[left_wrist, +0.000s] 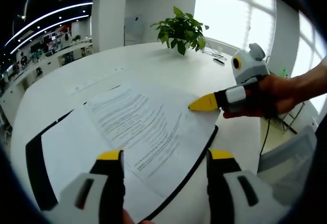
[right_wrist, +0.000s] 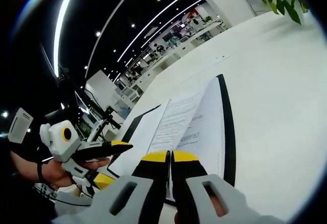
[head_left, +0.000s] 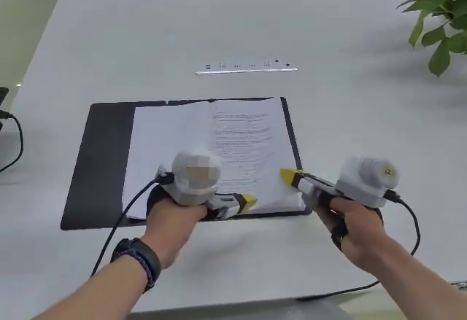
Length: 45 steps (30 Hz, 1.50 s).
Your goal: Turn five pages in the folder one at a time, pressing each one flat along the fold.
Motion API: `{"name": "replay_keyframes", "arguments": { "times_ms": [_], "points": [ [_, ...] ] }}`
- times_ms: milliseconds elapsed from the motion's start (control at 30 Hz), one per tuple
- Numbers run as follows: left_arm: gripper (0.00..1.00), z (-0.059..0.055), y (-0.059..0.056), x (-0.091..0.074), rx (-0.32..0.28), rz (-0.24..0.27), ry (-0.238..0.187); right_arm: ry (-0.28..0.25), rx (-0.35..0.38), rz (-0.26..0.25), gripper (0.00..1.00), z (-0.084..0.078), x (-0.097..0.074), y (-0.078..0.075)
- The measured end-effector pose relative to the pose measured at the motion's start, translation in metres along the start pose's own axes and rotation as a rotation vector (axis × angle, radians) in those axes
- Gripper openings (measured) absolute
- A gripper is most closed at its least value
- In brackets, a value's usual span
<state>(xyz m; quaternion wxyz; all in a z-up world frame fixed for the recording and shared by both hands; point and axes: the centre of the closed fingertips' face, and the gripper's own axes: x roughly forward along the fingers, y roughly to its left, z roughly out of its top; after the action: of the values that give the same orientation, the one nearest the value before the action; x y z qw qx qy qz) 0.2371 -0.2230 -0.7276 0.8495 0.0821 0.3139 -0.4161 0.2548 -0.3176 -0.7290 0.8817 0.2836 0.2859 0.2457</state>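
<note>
The folder (head_left: 102,174) lies open and flat on the white table (head_left: 146,21), with its black inner cover bare at the left. Right of that bare strip a blank sheet (head_left: 164,152) covers the left side of the fold. A printed page (head_left: 248,141) lies on the right side, reaching out to the folder's right edge.

The left gripper (head_left: 244,203) hangs over the folder's near edge, roughly in line with the fold. Its jaws are spread wide and grip nothing, and in the left gripper view the paper shows between them. That looks like a ready stance for steadying or pressing the sheets rather than taking hold.

At the folder's near right corner, the right gripper (head_left: 290,178) points at the corner of the printed page. Its jaws are closed tip to tip and hold nothing. The aim is probably to slip under that edge and lift a single page. Whether the tips touch the paper is hard to tell from these angles.

Beyond the folder's far edge lies a thin silvery strip (head_left: 246,67), perhaps a socket bar. Well to the right of the folder, a leafy plant (head_left: 438,21) stands toward the far side of the table.
</note>
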Motion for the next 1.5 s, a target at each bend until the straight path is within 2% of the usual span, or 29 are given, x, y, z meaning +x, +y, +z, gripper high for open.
{"name": "replay_keyframes", "arguments": {
  "times_ms": [267, 433, 700, 933, 1133, 1500],
  "points": [
    [0.67, -0.002, 0.018, -0.024, -0.007, 0.027, -0.023, -0.011, -0.017, 0.016, 0.0, 0.006, 0.007, 0.017],
    [0.67, -0.005, 0.033, -0.042, -0.008, 0.049, -0.036, -0.018, -0.039, 0.04, 0.0, 0.009, 0.014, 0.035],
    [0.69, -0.014, 0.058, -0.073, -0.033, 0.1, -0.058, -0.013, -0.073, 0.085, 0.0, 0.006, 0.032, 0.063],
    [0.7, -0.021, 0.077, -0.103, -0.047, 0.145, -0.075, -0.017, -0.064, 0.117, 0.0, -0.001, 0.049, 0.087],
    [0.7, -0.034, 0.092, -0.125, -0.064, 0.186, -0.081, 0.01, -0.089, 0.157, 0.0, -0.008, 0.063, 0.111],
    [0.71, -0.063, 0.11, -0.16, -0.124, 0.248, -0.095, 0.064, -0.122, 0.221, 0.0, -0.026, 0.088, 0.149]
  ]
}}
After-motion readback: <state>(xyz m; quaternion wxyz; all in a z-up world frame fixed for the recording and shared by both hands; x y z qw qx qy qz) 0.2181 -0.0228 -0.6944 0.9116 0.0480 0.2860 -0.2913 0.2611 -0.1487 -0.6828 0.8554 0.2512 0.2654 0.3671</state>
